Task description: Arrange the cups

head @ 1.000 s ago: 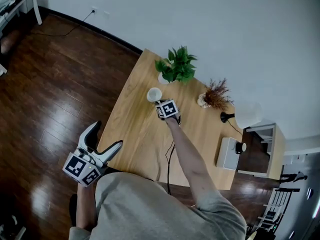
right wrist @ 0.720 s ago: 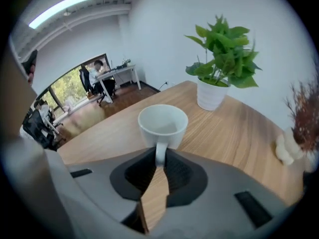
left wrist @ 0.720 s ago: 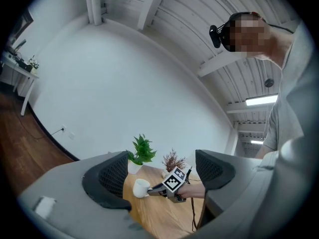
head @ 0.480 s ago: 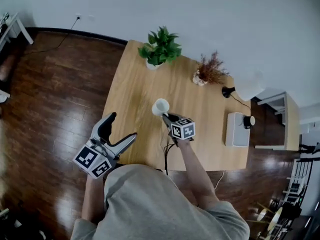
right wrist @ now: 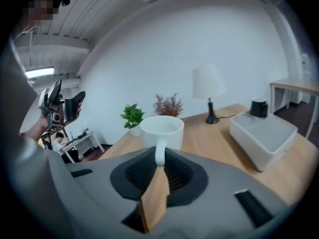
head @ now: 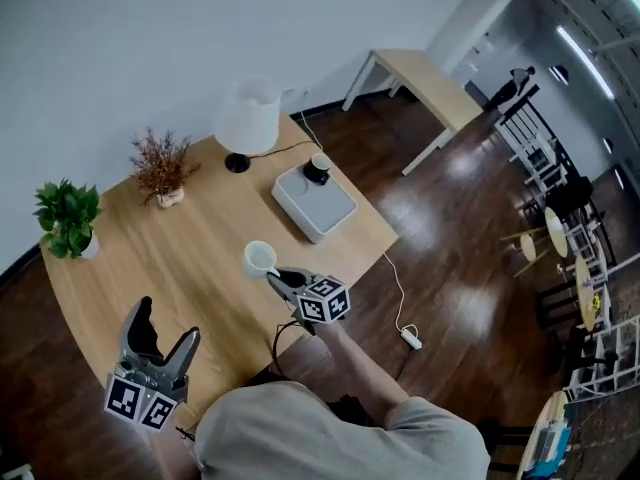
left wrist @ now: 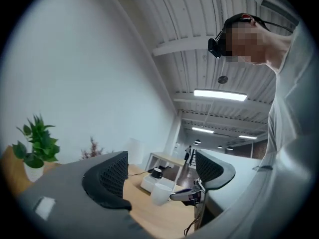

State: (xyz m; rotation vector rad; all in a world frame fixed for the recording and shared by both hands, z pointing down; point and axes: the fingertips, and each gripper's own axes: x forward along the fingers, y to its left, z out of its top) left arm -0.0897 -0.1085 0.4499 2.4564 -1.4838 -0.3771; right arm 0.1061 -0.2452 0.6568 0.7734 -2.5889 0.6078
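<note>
1. Pale wood tabletop (head: 200, 258) against a white wall, dark floorboards all round.
2. Only one cup (head: 259, 258) is anywhere to be seen. It is white, upright, and held over the near part of the tabletop rather than resting on it, as far as I can judge.
3. The right tongs (head: 283, 278) are pressed together on the cup's handle, with the mug's body standing out beyond the tips.
4. The left tongs (head: 163, 330) are spread with nothing between them, off by the tabletop's near edge, well apart from the cup.
5. My guess is that the arranging is mid-way at best. The cup is in carriage, no spot for it is marked, and no second cup shows.
6. The cup looks empty from above.
7. A green plant (head: 66, 218) sits in its white pot, and a dried sprig (head: 162, 166) in a small vase.
8. A white box (head: 313, 203) carries a small black object (head: 319, 168) on its lid.
</note>
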